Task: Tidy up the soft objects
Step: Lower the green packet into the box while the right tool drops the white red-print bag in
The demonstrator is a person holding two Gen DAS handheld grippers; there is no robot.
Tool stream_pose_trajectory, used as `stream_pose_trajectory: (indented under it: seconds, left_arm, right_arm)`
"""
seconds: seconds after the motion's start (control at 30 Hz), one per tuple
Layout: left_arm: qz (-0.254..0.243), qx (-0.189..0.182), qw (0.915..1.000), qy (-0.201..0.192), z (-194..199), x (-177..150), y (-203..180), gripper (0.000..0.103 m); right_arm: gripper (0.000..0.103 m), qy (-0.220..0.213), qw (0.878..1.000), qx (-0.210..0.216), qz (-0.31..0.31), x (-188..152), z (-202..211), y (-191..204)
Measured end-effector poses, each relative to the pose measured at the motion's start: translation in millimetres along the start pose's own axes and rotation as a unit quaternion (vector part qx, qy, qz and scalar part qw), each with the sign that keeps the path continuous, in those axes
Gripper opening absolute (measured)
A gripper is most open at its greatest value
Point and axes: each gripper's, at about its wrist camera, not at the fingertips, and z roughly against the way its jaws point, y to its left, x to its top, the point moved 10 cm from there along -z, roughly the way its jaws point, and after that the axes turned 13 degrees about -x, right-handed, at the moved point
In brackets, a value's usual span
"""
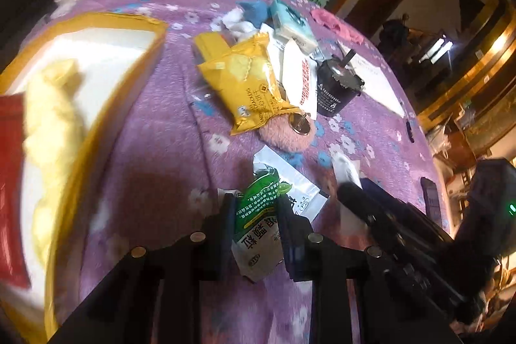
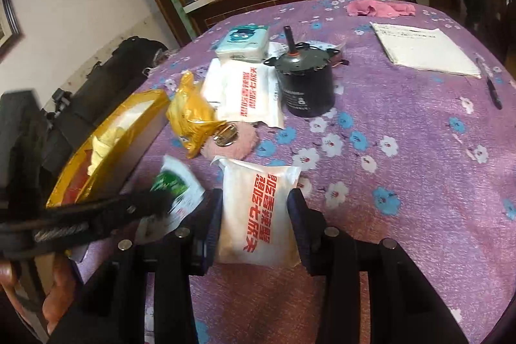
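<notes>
- Left gripper [image 1: 254, 215]: jaws clamped on the green-and-white packet [image 1: 258, 221], one pad against each side, at the near edge of the scene.
- Right gripper [image 2: 254, 215]: jaws pressed against both sides of the white pouch with red print [image 2: 258, 211], which lies flat on the cloth.
- Purple floral cloth [image 2: 403, 170]: covers the whole work surface.
- Yellow-rimmed box [image 1: 106, 105]: stands at the left, holding a pale yellow soft item [image 1: 51, 131] and a red item [image 1: 9, 182].
- Yellow snack bag [image 1: 245, 86]: lies at centre, overlapping the pink fluffy pad [image 1: 283, 137].
- Black cylindrical motor [image 2: 306, 83]: stands upright, right of a second white pouch [image 2: 245, 92].
- Teal tissue pack [image 2: 243, 42]: lies at the far side of the pile.
</notes>
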Motion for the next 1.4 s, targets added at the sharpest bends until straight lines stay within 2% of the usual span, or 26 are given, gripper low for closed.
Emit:
stream_pose_trajectory:
  seconds: [0.13, 0.27, 0.37, 0.47, 0.63, 0.8, 0.9, 1.0, 1.1, 1.2, 1.3, 1.37, 1.4]
  left_arm:
    - [0.018, -0.011, 0.9995, -0.022, 24, -3, -4, 0.026]
    - [0.009, -0.019, 0.9986, -0.049, 62, 1, -11, 0.026]
    - [0.006, 0.002, 0.9976, -0.069, 97, 3, 0, 0.026]
    - [0.017, 0.013, 0.9961, -0.085, 130, 1, 21, 0.026]
    - [0.046, 0.042, 0.9908, -0.12, 168, -7, 65, 0.026]
    - [0.077, 0.084, 0.9863, -0.119, 166, -11, 108, 0.026]
    - [0.078, 0.086, 0.9882, -0.1, 156, -14, 120, 0.026]
    - [0.078, 0.098, 0.9883, -0.088, 146, -13, 130, 0.026]
    - [0.081, 0.116, 0.9871, -0.074, 134, -12, 139, 0.026]
    - [0.072, 0.115, 0.988, -0.074, 122, -7, 140, 0.028]
    - [0.05, 0.122, 0.9891, -0.066, 113, -4, 138, 0.029]
    - [0.033, 0.115, 0.9912, -0.057, 107, -3, 133, 0.039]
    - [0.027, 0.106, 0.9924, -0.056, 105, -2, 131, 0.048]
  right_arm:
    - [0.04, -0.013, 1.0, 0.007, 0.009, 2, 5, 5]
    - [0.04, -0.024, 0.999, 0.005, 0.029, 1, 10, 12]
    - [0.039, -0.027, 0.998, -0.018, 0.061, -3, 10, 20]
    - [0.039, -0.029, 0.997, -0.033, 0.068, -5, 11, 24]
    - [0.04, -0.039, 0.995, 0.039, 0.087, 0, 34, 70]
    - [0.04, -0.034, 0.986, 0.105, 0.123, 17, 42, 140]
    - [0.04, -0.025, 0.982, 0.114, 0.15, 29, 33, 179]
    - [0.04, -0.014, 0.98, 0.105, 0.165, 47, 10, 209]
    - [0.04, 0.013, 0.983, 0.098, 0.153, 68, -20, 229]
    - [0.041, 0.017, 0.987, 0.059, 0.146, 82, -54, 234]
    - [0.047, 0.005, 0.987, 0.038, 0.154, 82, -83, 235]
    - [0.052, -0.002, 0.986, 0.031, 0.163, 77, -91, 233]
    - [0.055, -0.008, 0.985, 0.027, 0.172, 76, -89, 235]
